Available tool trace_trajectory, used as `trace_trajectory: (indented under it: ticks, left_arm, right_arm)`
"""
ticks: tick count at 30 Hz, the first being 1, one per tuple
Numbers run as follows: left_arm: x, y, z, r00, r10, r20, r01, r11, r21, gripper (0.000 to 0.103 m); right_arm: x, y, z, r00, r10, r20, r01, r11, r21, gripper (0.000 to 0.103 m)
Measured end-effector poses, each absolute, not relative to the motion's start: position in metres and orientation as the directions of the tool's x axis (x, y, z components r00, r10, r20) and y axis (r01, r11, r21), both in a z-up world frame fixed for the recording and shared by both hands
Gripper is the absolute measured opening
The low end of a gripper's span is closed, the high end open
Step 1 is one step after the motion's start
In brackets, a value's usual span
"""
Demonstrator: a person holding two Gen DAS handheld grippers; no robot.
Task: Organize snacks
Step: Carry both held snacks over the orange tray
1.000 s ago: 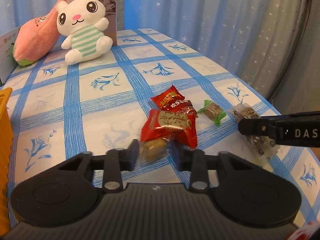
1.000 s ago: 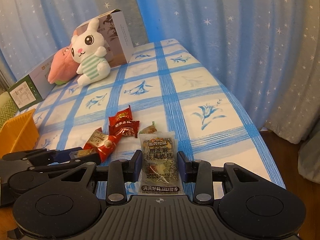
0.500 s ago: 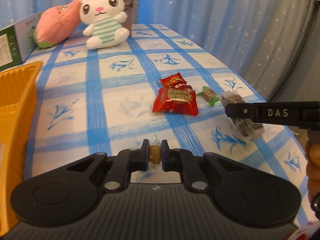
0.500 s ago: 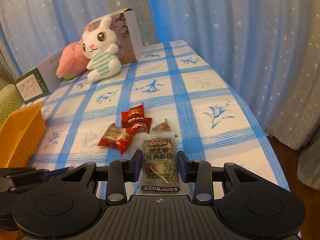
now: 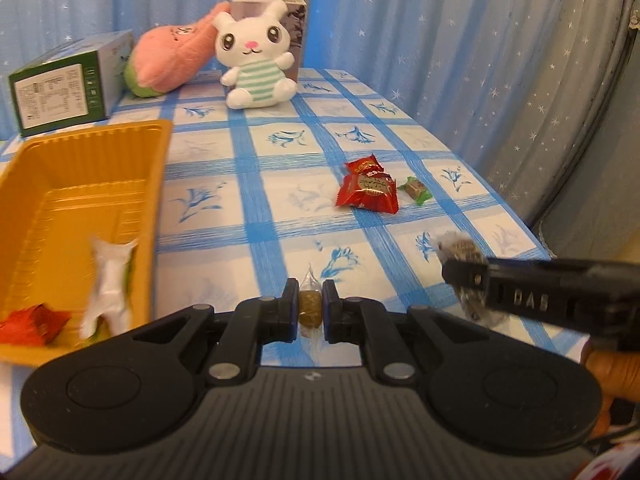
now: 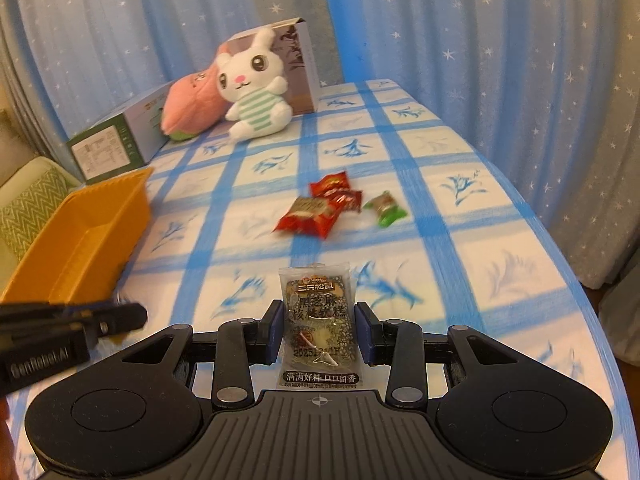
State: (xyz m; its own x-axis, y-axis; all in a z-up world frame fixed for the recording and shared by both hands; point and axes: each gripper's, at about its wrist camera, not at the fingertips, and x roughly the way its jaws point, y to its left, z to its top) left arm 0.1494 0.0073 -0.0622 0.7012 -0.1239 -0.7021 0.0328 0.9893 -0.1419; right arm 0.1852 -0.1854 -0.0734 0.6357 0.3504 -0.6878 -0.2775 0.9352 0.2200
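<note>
I am pinching a small candy (image 5: 310, 309) in my left gripper (image 5: 310, 307) and a sesame packet (image 6: 318, 326) in my right gripper (image 6: 319, 330); I should be carrying both level to the yellow tray (image 5: 72, 168) at my left, releasing low inside

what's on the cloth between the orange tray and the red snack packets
Nothing: only bare blue-checked tablecloth lies between the orange tray and the red snack packets. Both wrist views show that stretch bare.
</note>
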Motion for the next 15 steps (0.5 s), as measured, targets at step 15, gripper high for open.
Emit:
trace_trajectory:
  ticks: [15]
  left_arm:
    - [0.068,0.054,-0.018,0.739,-0.075,-0.669,-0.036,0.988,-0.150,0.010]
  right_arm:
    - [0.098,-0.133,-0.042,0.607,0.405,-0.684,-0.354,0.908,0.224,0.038]
